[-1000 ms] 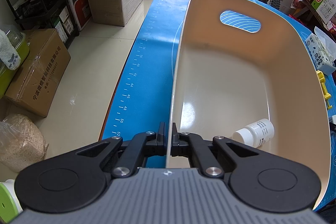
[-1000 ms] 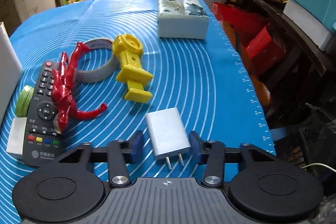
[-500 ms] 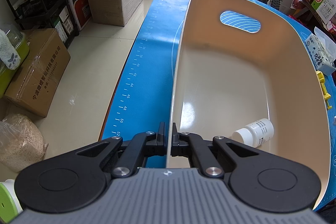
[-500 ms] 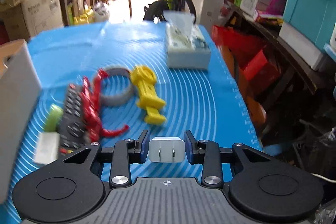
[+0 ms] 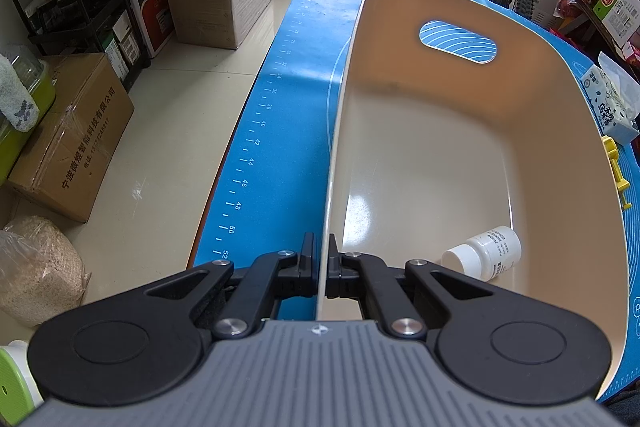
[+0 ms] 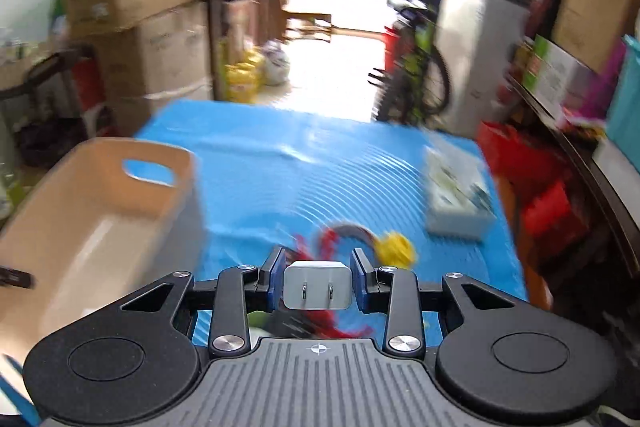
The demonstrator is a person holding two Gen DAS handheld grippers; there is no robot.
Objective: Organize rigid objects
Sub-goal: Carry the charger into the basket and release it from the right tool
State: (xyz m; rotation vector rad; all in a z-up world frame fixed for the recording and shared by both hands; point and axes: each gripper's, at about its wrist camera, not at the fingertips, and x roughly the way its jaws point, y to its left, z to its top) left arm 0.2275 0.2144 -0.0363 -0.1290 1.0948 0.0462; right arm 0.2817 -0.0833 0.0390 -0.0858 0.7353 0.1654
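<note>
left gripper [image 5: 324, 259] clamped tight on the near wall of the beige bin [image 5: 460, 155] | right gripper [image 6: 318, 281] gripping the white charger [image 6: 318, 285], prongs facing the camera, up off the blue worktop [image 6: 340, 167] | white pill bottle [image 5: 486, 253] lying inside the bin | yellow toy [image 6: 396, 247] and tissue pack [image 6: 458, 201] farther back, pretty blurry

I'm seeing the white charger [image 6: 318, 285] riding clear above the blue mat, prongs facing the camera. The beige bin [image 5: 560, 155] is sitting upright on the mat, and a white bottle [image 5: 486, 253] is lying on its side inside, cap toward the near wall.
</note>
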